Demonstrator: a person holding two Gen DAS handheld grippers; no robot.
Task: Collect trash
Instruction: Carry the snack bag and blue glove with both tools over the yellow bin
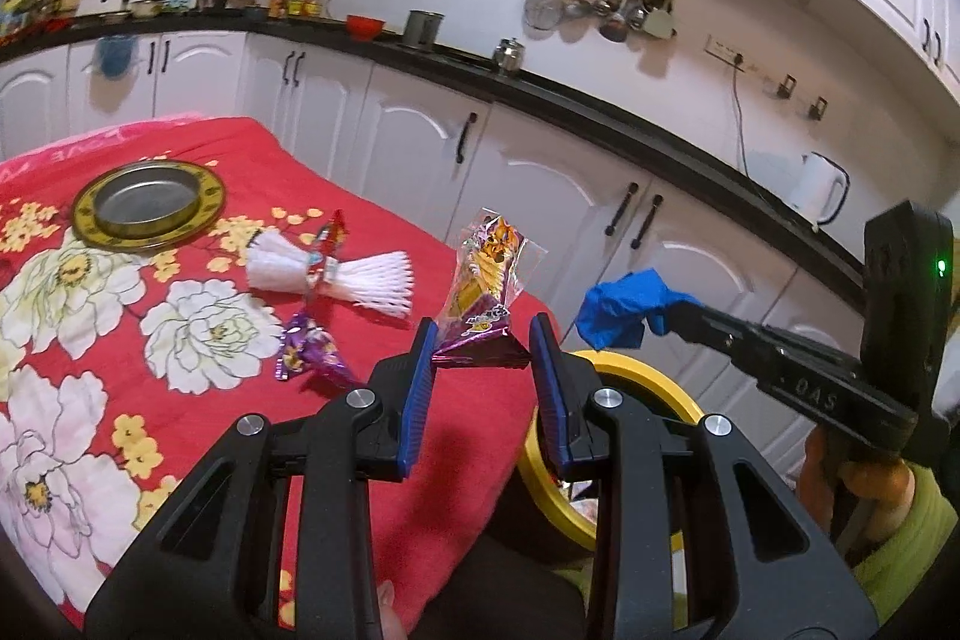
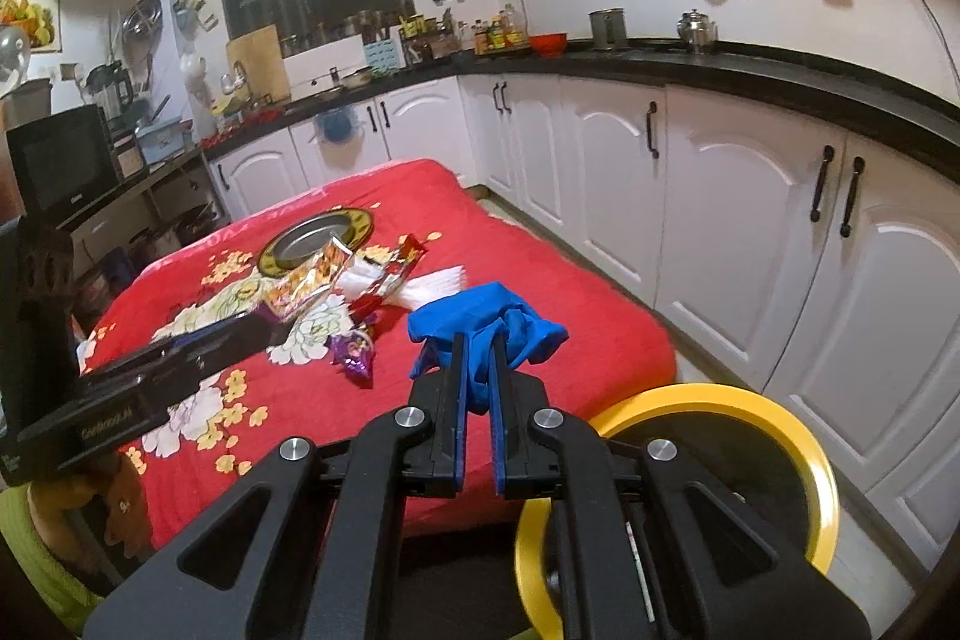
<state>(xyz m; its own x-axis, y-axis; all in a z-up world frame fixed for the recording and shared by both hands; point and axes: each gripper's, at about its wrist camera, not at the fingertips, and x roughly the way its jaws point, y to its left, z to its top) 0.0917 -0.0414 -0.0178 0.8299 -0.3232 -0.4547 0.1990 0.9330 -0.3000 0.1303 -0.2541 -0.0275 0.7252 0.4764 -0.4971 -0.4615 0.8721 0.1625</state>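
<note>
Carrying wrapper (image 1: 480, 292) in left gripper (image 1: 482, 346) and glove (image 2: 486, 334) in right gripper (image 2: 478, 370), both clamped, squarely over yellow bin (image 2: 804, 436) before releasing.

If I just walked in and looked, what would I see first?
Probably the bright red flowered cloth over the table. Right above its near edge, the left gripper holds a shiny snack wrapper, and the right gripper pinches a crumpled blue glove. Just beside the table sits a bin with a yellow rim.
</note>
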